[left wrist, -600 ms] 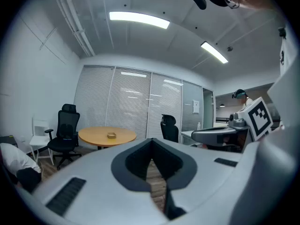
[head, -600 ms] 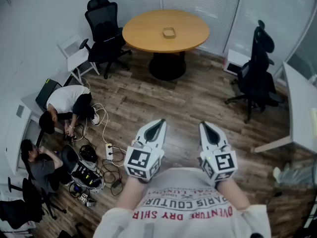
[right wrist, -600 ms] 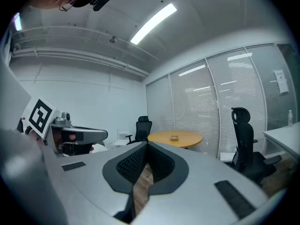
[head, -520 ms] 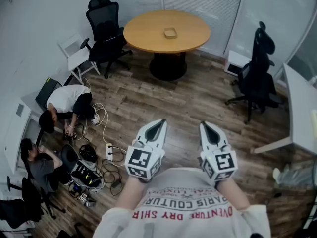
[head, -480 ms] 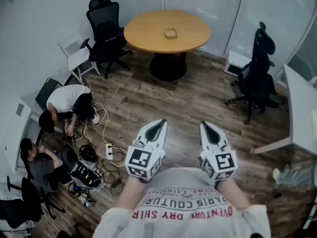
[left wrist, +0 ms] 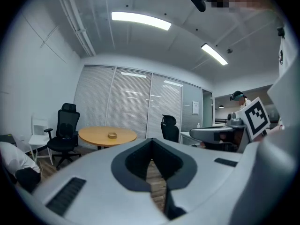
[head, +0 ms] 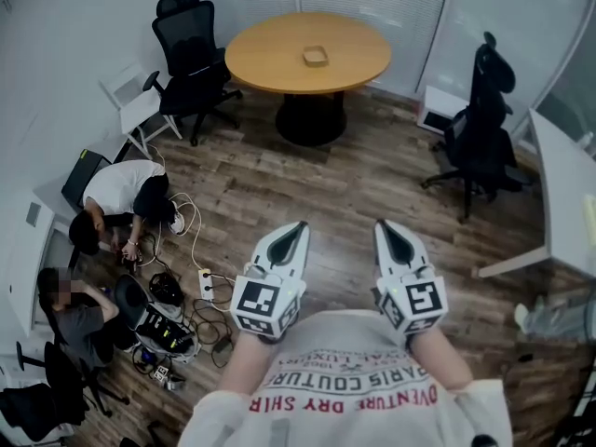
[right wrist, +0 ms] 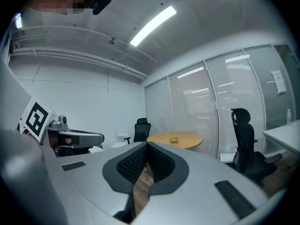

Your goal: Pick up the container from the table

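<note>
A small tan container sits near the middle of a round wooden table at the far end of the room; it also shows as a small box in the left gripper view and as a small box in the right gripper view. My left gripper and right gripper are held side by side close to my chest, far from the table, pointing towards it. Both are shut with nothing between the jaws.
Black office chairs stand left of the table and at the right. A white chair is near the left wall. Two people crouch on the floor at left among cables and gear. A white desk lines the right.
The view has shifted slightly, so the table and chairs sit a little higher and further left in the frame. Both grippers stay shut and side by side.
</note>
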`<state>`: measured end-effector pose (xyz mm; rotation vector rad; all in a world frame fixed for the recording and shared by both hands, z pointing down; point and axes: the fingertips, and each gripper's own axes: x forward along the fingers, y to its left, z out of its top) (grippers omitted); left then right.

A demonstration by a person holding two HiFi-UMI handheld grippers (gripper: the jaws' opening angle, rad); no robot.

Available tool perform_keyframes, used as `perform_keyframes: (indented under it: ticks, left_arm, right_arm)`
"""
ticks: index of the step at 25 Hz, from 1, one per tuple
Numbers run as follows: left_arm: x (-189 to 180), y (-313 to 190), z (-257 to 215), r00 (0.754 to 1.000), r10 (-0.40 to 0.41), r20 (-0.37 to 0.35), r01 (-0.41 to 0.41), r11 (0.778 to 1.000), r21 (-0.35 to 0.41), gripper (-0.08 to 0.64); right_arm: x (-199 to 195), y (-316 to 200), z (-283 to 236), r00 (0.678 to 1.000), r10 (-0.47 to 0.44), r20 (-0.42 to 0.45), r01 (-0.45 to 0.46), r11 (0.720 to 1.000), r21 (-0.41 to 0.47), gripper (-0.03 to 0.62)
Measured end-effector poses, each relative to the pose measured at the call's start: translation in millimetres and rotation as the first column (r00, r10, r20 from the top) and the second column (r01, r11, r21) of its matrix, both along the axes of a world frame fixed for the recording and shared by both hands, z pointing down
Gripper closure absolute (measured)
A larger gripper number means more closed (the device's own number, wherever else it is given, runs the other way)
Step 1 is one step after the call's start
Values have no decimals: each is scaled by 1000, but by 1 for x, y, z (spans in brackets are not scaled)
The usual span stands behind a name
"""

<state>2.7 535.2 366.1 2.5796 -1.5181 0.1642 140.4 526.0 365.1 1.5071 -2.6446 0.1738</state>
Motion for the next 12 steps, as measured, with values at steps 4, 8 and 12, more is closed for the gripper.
perform_keyframes:
  ticks: [4, 8, 12]
  left_arm:
    - [-2, -1, 12, 1000, -1, 7, 1, 1000, -26, 558]
    - [-2, -8, 18, 1000, -7, -8, 6, 999, -49, 558]
    - [-1, -27, 21, 1000, -20, -7, 20, 998, -52, 558]
  right_arm:
    - [1, -4, 7, 999, 11, -39, -11, 1000, -6, 591]
    - [-2, -14, 13, 1000, -9, -20, 8, 1000, -27, 591]
    - [-3, -35, 16, 1000, -17, 4, 17, 999, -49, 591]
